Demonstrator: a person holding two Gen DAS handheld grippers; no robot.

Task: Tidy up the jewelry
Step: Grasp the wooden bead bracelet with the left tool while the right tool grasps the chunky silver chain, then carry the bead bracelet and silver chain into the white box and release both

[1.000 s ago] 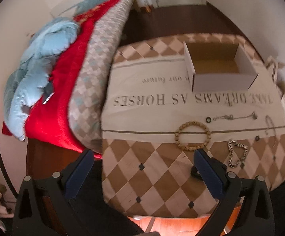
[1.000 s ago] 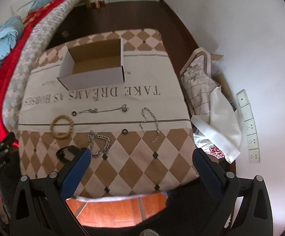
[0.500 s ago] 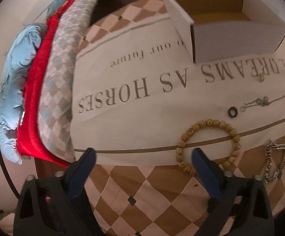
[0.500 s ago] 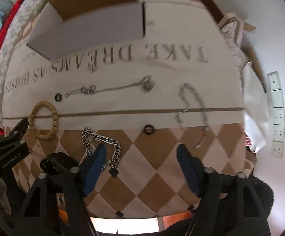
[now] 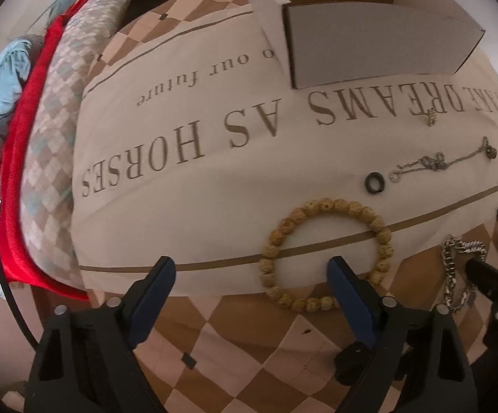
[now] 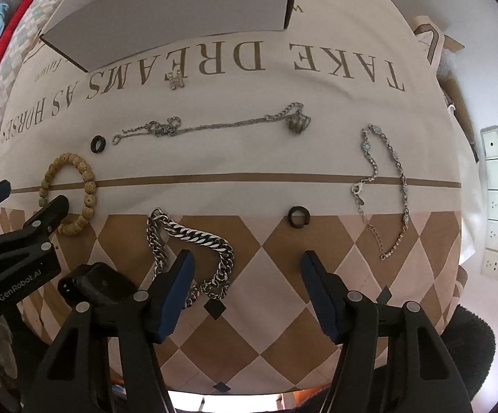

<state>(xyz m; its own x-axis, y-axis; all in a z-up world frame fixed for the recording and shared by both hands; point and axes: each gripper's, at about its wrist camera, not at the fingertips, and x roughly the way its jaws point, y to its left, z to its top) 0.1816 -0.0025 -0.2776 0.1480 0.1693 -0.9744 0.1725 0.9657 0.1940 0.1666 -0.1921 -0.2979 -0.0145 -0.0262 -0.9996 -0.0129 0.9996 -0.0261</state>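
Now both tools, the left tool [image 5: 250,277] and right tool [image 6: 247,270], have been lowered close over the cloth-covered bench [image 6: 249,179], jaws wide and empty; the round tan wooden-bead bracelet [image 5: 324,254] at lower centre is half straddled, so a first pick seems imminent.

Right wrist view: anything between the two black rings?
Right wrist view: only bare cloth between the left black ring and the right black ring; the heavy chain bracelet lies just below.
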